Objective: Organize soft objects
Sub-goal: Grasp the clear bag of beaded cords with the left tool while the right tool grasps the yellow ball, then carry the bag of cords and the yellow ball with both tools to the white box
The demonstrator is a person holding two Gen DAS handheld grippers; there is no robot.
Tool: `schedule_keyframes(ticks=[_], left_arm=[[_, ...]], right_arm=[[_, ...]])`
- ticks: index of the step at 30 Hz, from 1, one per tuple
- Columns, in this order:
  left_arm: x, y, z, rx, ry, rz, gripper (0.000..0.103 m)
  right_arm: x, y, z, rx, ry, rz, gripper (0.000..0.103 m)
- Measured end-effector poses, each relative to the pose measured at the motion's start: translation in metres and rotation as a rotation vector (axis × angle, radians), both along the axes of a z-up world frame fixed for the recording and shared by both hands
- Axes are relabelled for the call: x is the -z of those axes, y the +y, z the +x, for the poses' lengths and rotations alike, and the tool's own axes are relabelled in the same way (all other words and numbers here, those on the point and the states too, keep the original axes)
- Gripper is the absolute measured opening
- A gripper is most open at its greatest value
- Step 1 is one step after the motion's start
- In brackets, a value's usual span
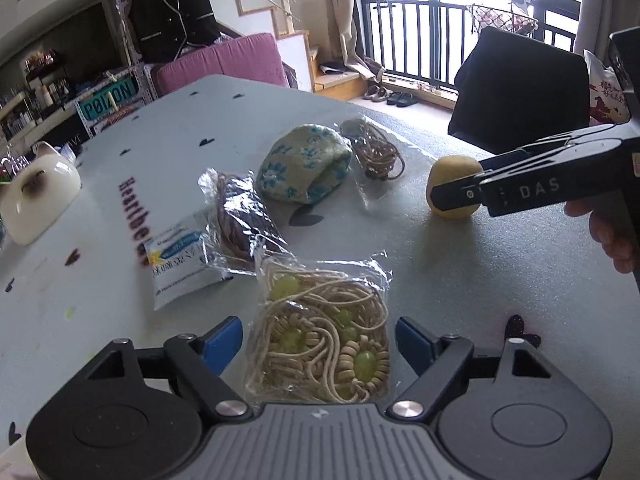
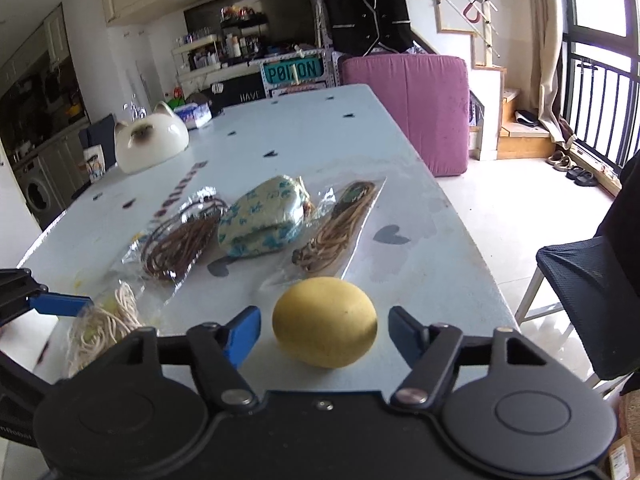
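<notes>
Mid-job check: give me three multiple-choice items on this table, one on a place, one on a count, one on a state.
1. What lies between the right gripper's jaws?
A. round yellow foam ball
B. white cat-shaped dish
C. floral fabric pouch

2. How many clear bags of brown cord are there?
A. one
B. two
C. four

3. The left gripper's jaws are:
A. pressed onto the clear bag of cream cord with green beads
B. shut on nothing
C. apart, straddling that bag

Answers: 1 A, the ball sits between the blue pads; 2 B, one bag left of the pouch, one right; 3 C, gaps show beside both pads.
</notes>
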State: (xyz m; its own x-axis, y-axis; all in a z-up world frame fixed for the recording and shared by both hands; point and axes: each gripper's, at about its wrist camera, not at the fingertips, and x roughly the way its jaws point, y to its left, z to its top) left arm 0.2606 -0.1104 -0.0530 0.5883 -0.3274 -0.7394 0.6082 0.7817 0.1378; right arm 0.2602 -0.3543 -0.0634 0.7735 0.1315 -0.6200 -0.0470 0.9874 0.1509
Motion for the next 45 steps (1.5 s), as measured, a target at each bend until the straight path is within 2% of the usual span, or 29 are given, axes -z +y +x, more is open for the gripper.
schedule_keyframes(ticks=[2, 13, 17, 26, 29, 35, 40, 45], left_arm=[[0.001, -0.001, 0.001, 0.0, -0.001, -0.005, 0.08], [0.0, -0.003, -0.003, -0.016, -0.011, 0.002, 0.06], [-0.002, -0.001, -0.006, -0.021, -0.01, -0.005, 0.055], [-0.011, 0.004, -0.02, -0.01, -0.003, -0.044, 0.053], [-0.018, 0.007, -0.028, -0.01, -0.008, -0.071, 0.053], [-0.042, 0.018, -0.05, -0.035, -0.038, -0.181, 0.053], [-0.068, 0.04, -0.064, -0.103, -0.075, -0.265, 0.053], [-0.088, 0.071, -0.073, -0.184, -0.107, -0.301, 0.053]], right_arm=[[0.002, 0.0, 0.002, 0.0, 0.011, 0.003, 0.06], [0.0, -0.002, -0.003, 0.006, -0.001, 0.007, 0.044], [-0.003, 0.0, -0.007, -0.003, -0.005, 0.002, 0.041], [-0.018, 0.005, -0.028, -0.019, -0.028, 0.007, 0.037], [-0.025, 0.005, -0.037, -0.017, -0.035, 0.018, 0.037], [-0.045, 0.008, -0.06, -0.013, -0.084, 0.024, 0.037], [-0.064, 0.017, -0.073, -0.016, -0.129, 0.026, 0.037], [-0.078, 0.038, -0.078, -0.043, -0.155, 0.041, 0.037]])
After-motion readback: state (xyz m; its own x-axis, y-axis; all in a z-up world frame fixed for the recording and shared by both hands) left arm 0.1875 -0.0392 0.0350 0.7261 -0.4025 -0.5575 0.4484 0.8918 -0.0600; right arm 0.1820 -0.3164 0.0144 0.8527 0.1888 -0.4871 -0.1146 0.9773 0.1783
